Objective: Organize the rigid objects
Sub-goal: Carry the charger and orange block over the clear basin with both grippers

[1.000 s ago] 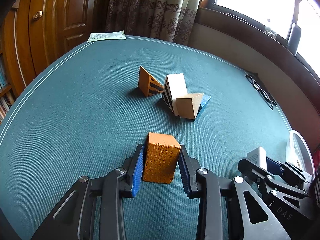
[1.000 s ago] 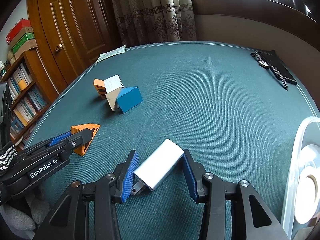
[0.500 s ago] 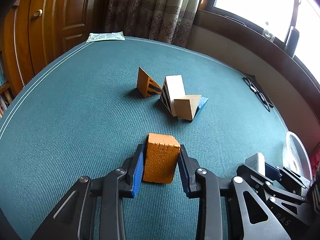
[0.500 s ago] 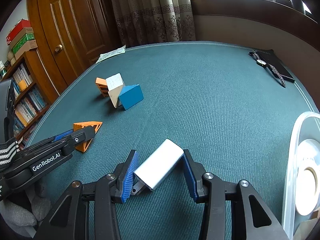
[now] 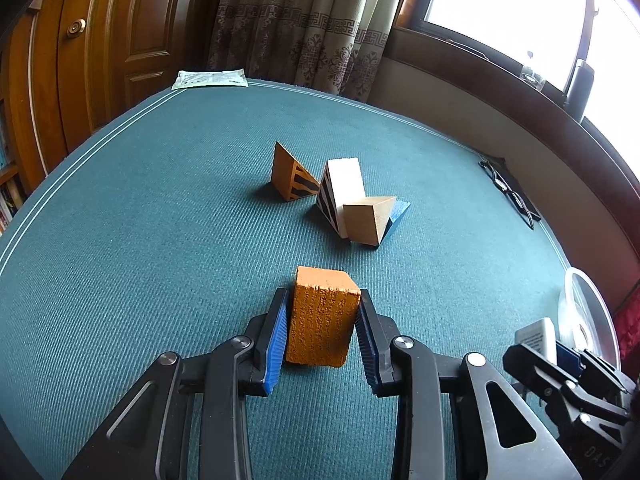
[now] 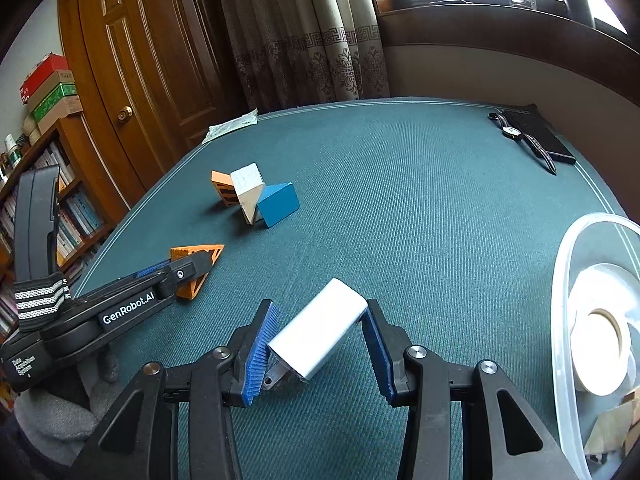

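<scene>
While left jaws clamp the orange block [image 5: 322,322], right jaws grip the white charger [image 6: 318,334].

In the right wrist view, the left tool [image 6: 196,268], reaching in from the near left over the bench [image 6: 400,200], carries white lettering on its black arm that reads "GenRobot.AI". Nearer the left edge, on the same tool's black body, small white print reads "Data Acquisition System". In the left wrist view, the right tool [image 5: 560,356] at the near right shows the pale letters "DAS" on its black housing. Other print is too small to read.
</scene>
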A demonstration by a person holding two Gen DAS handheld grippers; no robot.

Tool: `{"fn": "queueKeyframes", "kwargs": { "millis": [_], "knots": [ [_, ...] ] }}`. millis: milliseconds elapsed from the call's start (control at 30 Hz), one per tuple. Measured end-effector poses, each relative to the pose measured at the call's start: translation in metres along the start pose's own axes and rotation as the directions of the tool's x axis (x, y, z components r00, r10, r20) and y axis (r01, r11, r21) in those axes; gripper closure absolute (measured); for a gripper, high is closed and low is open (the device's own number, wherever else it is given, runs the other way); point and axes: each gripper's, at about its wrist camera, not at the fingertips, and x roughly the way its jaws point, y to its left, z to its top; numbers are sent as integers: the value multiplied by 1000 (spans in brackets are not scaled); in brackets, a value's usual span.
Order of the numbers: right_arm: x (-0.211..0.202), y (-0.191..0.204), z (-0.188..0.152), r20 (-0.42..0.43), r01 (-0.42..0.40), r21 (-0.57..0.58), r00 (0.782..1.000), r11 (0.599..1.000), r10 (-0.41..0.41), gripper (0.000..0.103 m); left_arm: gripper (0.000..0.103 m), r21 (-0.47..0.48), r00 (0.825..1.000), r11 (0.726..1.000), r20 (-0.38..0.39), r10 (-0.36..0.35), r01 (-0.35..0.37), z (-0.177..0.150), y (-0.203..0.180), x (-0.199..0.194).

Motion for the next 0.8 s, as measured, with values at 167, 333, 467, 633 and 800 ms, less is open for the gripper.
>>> {"fn": "queueKeyframes", "kwargs": {
  "millis": [167, 333, 467, 633, 800],
  "knots": [
    [-19, -12, 3, 43, 11, 47, 999, 999, -13, 57, 70, 21, 1000, 1000, 3, -5, 5, -2, -8, -3],
    [-41, -28, 6, 90, 43, 91, 995, 995, -52, 57, 70, 47, 1000, 999, 0, -14, 14, -7, -18, -6],
    [-58, -45, 7, 122, 84, 129, 987, 988, -100, 57, 70, 51, 1000, 999, -7, -20, 20, -10, -22, -7],
    [-78, -72, 5, 156, 144, 187, 972, 972, -174, 56, 70, 64, 1000, 998, -15, -27, 28, -15, -29, -10],
    [-95, -99, 0, 178, 194, 251, 954, 948, -242, 57, 70, 82, 999, 996, -26, -36, 38, -19, -39, -10]
  ]
}}
